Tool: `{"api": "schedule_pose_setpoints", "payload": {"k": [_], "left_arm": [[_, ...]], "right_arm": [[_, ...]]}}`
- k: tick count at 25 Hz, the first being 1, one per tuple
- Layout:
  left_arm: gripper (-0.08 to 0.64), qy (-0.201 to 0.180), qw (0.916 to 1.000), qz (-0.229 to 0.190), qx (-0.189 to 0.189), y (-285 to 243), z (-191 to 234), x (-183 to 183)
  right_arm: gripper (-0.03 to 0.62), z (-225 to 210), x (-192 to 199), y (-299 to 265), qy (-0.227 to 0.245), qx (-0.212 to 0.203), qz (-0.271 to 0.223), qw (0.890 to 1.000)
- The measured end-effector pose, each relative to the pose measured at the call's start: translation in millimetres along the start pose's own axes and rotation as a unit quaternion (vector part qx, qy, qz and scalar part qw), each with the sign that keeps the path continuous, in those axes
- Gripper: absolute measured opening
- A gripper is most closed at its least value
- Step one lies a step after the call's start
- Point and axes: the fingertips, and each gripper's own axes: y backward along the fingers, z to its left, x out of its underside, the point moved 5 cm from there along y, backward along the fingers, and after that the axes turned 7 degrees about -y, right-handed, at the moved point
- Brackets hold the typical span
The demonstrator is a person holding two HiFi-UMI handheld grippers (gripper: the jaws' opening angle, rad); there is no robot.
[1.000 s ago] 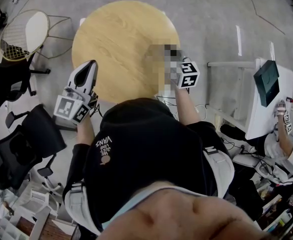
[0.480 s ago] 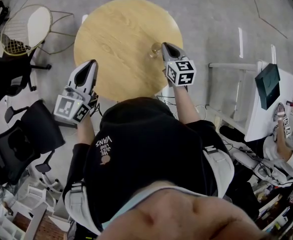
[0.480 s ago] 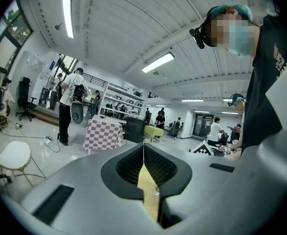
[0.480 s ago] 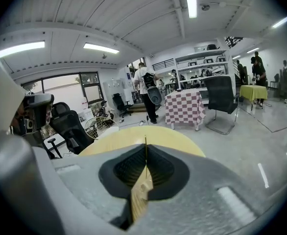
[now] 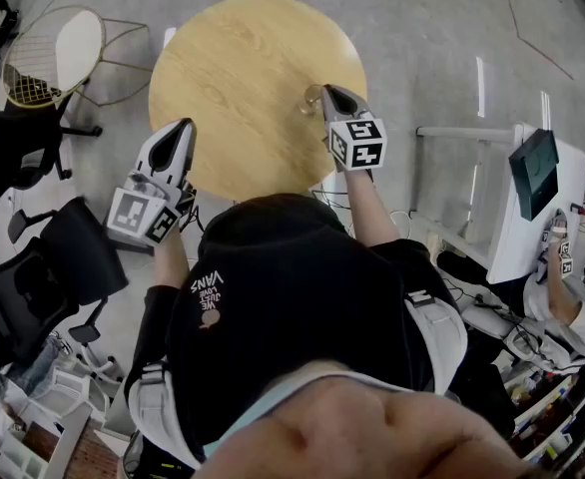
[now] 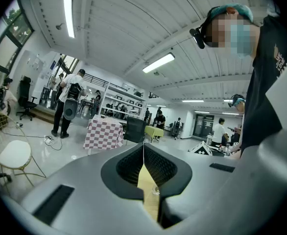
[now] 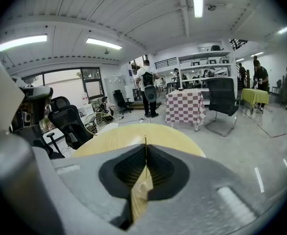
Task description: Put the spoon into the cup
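Right gripper (image 5: 331, 91) has edged toward the cup (image 5: 309, 98), now just left of its closed tips; left gripper (image 5: 184, 128), closed too, is farther.

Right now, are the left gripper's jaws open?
No, the left gripper has its jaws closed tip to tip, with nothing between them.

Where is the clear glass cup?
Head view: the clear glass cup stands near the right edge of the round wooden table, just left of the right tool.
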Motion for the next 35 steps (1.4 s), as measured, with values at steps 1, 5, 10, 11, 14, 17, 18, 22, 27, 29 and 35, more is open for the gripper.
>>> {"api": "schedule_pose_setpoints", "payload": {"k": [1, 5, 10, 11, 14, 17, 18, 22, 27, 29, 35], "left_arm": [[0.0, 0.0, 1.0, 0.0, 0.0, 0.3, 0.1, -0.1], [-0.001, 0.0, 1.0, 0.0, 0.0, 0.8, -0.4, -1.3], [0.0, 0.001, 1.0, 0.0, 0.0, 1.7, 1.4, -1.0], [0.0, 0.001, 1.0, 0.0, 0.0, 1.6, 2.0, -1.2], [-0.001, 0.002, 1.0, 0.001, 0.001, 1.2, 2.1, -0.4], [0.0, 0.002, 1.0, 0.001, 0.002, 0.6, 0.4, 0.1], [-0.001, 0.002, 1.0, 0.001, 0.002, 0.6, 0.0, 0.0], [0.0, 0.001, 1.0, 0.0, 0.002, 3.1, -0.5, -1.5], [0.0, 0.0, 1.0, 0.0, 0.002, 5.6, -1.9, -2.4], [0.0, 0.0, 1.0, -0.001, 0.003, 5.5, -1.4, -4.0], [0.0, 0.002, 1.0, -0.002, 0.005, 5.4, -0.4, -2.6]], "right_arm": [[0.0, -0.4, -0.3, -0.1, 0.0, 0.001, 0.0, 1.0], [0.0, -2.9, -1.6, -0.1, -0.005, 0.007, -0.003, 1.0], [0.0, -4.1, -2.0, -2.1, -0.011, 0.012, -0.007, 1.0], [0.0, -4.3, -2.4, -2.9, -0.011, 0.013, -0.007, 1.0], [0.002, -5.6, -2.9, -4.7, -0.013, 0.012, -0.006, 1.0], [0.002, -5.8, -2.4, -5.3, -0.01, 0.008, -0.006, 1.0], [0.002, -5.6, -2.4, -5.4, -0.009, 0.008, -0.006, 1.0], [0.002, -4.9, -3.2, -4.9, -0.008, 0.009, -0.008, 1.0], [0.067, -4.5, -1.0, -4.7, -0.01, 0.009, -0.001, 1.0], [0.075, -3.9, -1.6, -5.3, -0.012, 0.01, 0.0, 1.0], [0.075, -2.7, -2.6, -5.4, -0.016, 0.007, -0.002, 1.0]]}}
